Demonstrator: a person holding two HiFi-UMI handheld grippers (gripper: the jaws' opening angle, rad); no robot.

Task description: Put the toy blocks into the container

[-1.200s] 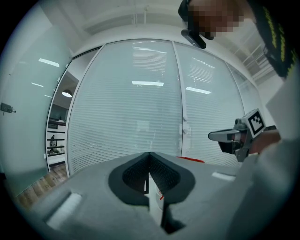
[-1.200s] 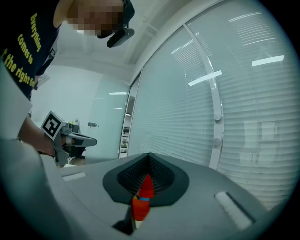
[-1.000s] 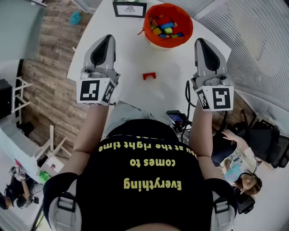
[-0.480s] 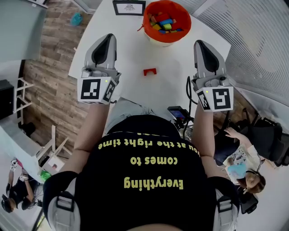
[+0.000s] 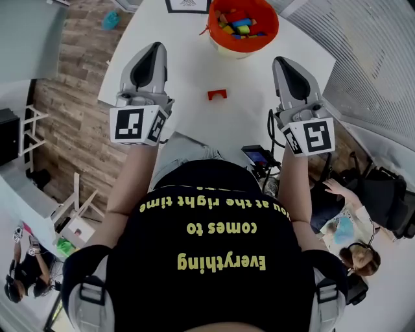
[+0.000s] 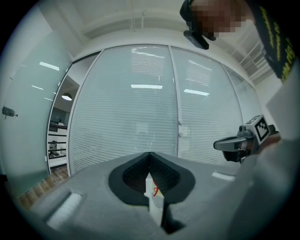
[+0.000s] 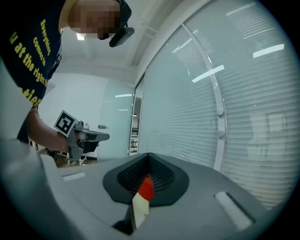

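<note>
A small red arch-shaped block (image 5: 217, 94) lies alone on the white table (image 5: 188, 65), between my two grippers and a little ahead of them. The orange container (image 5: 244, 23) stands at the far side, holding several coloured blocks. My left gripper (image 5: 155, 47) hovers over the table's left edge with its jaws together and nothing in them. My right gripper (image 5: 280, 60) hangs to the right of the red block, jaws also together and empty. In the left gripper view, the left gripper (image 6: 149, 154) is shut. The right gripper view shows the right gripper (image 7: 148, 157) shut too.
A framed card (image 5: 188, 5) stands at the table's far edge, left of the container. Wooden floor (image 5: 71, 97) lies to the left of the table. A phone-like device (image 5: 258, 155) sits near my body, and a seated person (image 5: 350, 240) is at the lower right.
The right gripper has shifted a little forward and down. The head view has tipped, so the container now sits nearer the top edge. The red block has stayed in place.
</note>
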